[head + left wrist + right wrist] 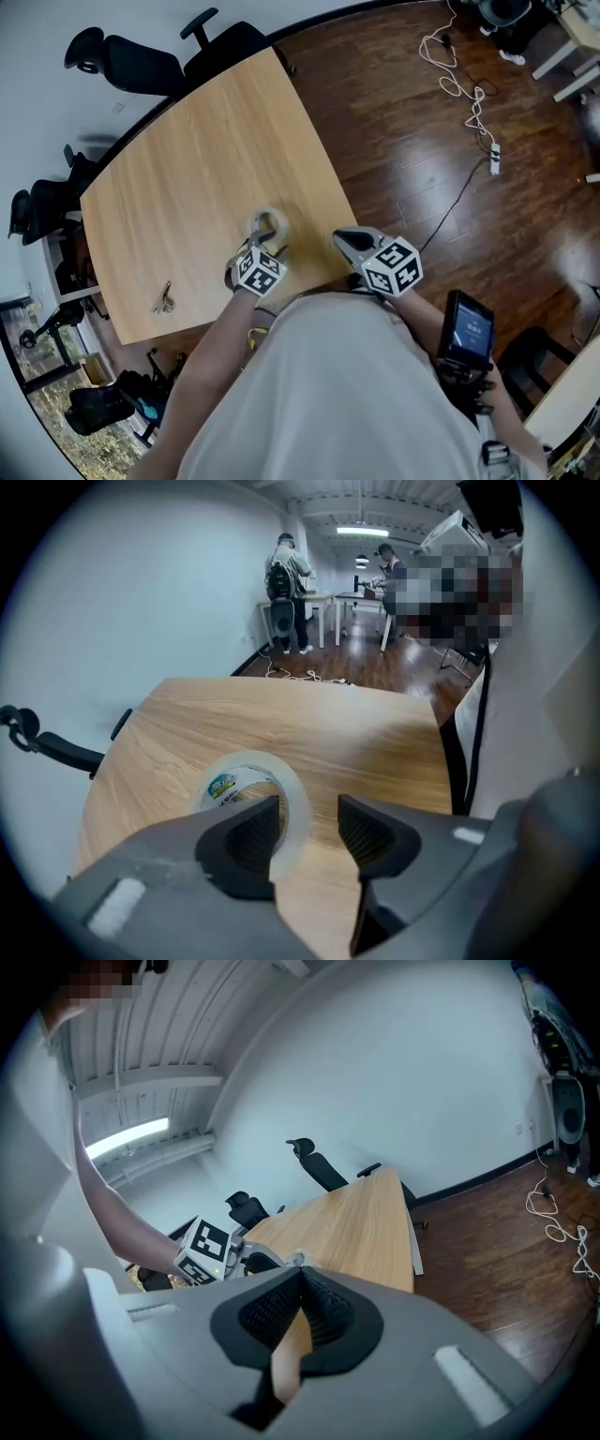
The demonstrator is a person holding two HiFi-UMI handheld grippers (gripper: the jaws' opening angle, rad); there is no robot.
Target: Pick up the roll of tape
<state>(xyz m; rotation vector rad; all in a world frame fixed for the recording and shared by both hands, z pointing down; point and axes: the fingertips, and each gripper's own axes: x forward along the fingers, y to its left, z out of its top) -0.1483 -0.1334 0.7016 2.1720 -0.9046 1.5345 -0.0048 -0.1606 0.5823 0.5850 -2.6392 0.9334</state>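
The roll of tape (298,808) lies flat on the table (187,169), hole up. The left gripper (309,829) holds its 2 jaws apart astride the roll's wall. The right gripper (300,1279) has its jaws together, empty.

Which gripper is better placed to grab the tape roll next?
Left. The left gripper sits right at the roll of tape on the table, fingers apart with the roll's wall in the gap. The right gripper is shut, empty and off to the side near the table's edge.

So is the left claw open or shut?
Open. In the left gripper view the left claw has its pads apart, with the rim of the tape roll in the gap, not squeezed, on the table.
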